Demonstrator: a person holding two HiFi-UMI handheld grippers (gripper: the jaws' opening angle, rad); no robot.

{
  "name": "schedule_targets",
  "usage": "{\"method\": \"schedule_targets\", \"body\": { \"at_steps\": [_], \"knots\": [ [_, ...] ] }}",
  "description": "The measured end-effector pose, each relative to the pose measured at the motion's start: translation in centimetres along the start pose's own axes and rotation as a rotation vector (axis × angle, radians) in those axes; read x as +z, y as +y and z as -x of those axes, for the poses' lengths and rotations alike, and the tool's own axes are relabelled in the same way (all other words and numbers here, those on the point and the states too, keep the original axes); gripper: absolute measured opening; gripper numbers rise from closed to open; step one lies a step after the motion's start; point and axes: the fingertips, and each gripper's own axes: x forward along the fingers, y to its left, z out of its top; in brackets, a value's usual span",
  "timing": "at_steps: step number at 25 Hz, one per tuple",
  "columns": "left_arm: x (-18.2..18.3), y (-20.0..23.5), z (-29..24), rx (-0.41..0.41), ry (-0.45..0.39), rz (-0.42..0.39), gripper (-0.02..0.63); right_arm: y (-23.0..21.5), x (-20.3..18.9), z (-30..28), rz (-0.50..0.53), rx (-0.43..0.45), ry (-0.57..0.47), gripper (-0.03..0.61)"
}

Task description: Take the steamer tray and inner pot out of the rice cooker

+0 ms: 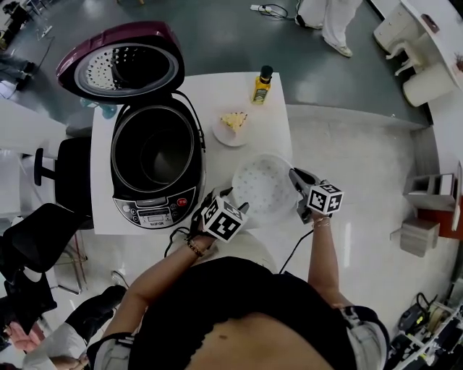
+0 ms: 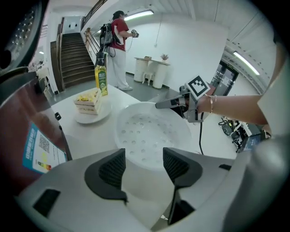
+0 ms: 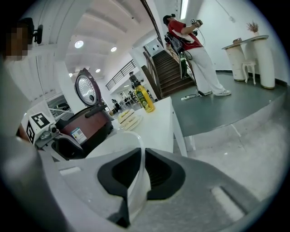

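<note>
Head view: left claw (image 2: 144,156) released; right claw (image 3: 142,156) alone pinches steamer tray (image 1: 262,184) rim, which may tip off the near counter (image 1: 210,94) edge.

bright, sharp ctr (fisheye-warped edges)

This is a big open hall used as a recording lab, not a home kitchen. A wide staircase (image 2: 72,56), strip ceiling lights (image 2: 138,15), floor cables (image 1: 275,10) and a gear-carrying person (image 2: 118,45) surround the one small white table (image 1: 271,137) with its rice cooker (image 1: 155,209).

Count: 1 rice cooker (image 1: 155,211), 1 inner pot (image 1: 163,155), 1 steamer tray (image 1: 262,184), 1 plate (image 1: 218,134), 1 cake slice (image 1: 234,120), 1 bottle (image 1: 262,85).
</note>
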Motion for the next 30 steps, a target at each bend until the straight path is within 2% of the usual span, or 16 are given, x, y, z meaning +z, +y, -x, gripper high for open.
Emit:
{"method": "schedule_targets", "body": {
  "at_steps": [4,6,8,10,13,16,17,18,20,21,23,24,26,28,30],
  "knots": [
    [0.6,-1.8,0.9,-0.048,-0.01,-0.043,0.241,0.2,0.1,-0.3,0.007,-0.001,0.001,0.035],
    [1.5,-2.7,1.7,-0.074,-0.031,-0.07,0.241,0.1,0.1,-0.1,0.015,-0.022,0.013,0.078],
    [3.2,-3.8,2.9,-0.125,-0.078,-0.064,0.241,-0.4,0.5,0.6,0.029,-0.07,0.014,0.142],
    [5.7,-5.1,4.8,-0.188,-0.153,-0.063,0.241,-0.7,1.4,1.7,0.038,-0.127,-0.009,0.173],
    [8.9,-6.3,9.7,-0.259,-0.291,-0.098,0.239,-0.4,3.4,3.2,0.026,-0.196,-0.04,0.176],
    [11.2,-6.0,16.7,-0.292,-0.483,-0.096,0.239,1.4,5.2,3.2,0.041,-0.211,-0.025,0.176],
    [11.7,-5.3,19.3,-0.266,-0.546,-0.097,0.239,2.4,6.0,3.0,0.074,-0.207,-0.024,0.176],
    [12.0,-4.1,21.8,-0.208,-0.601,-0.112,0.239,3.7,6.9,2.9,0.12,-0.199,-0.03,0.176],
    [12.2,-0.2,26.5,0.001,-0.684,-0.181,0.239,6.8,9.0,2.3,0.23,-0.179,-0.057,0.176],
    [11.9,2.4,28.5,0.121,-0.719,-0.177,0.239,8.5,10.0,1.9,0.286,-0.161,-0.072,0.176],
    [9.8,8.1,31.7,0.32,-0.744,-0.025,0.239,12.3,11.7,0.8,0.385,-0.115,-0.101,0.176],
    [7.9,10.9,32.6,0.4,-0.713,0.058,0.239,14.2,12.4,0.1,0.422,-0.095,-0.111,0.176],
    [4.0,16.2,33.6,0.539,-0.619,0.148,0.239,18.1,13.8,-1.3,0.479,-0.077,-0.132,0.184],
    [0.6,20.5,33.1,0.631,-0.501,0.163,0.245,22.0,15.3,-2.7,0.535,-0.086,-0.168,0.217],
    [-2.4,23.4,31.8,0.657,-0.372,0.162,0.265,25.9,16.4,-4.2,0.586,-0.099,-0.195,0.237]
  ]
}}
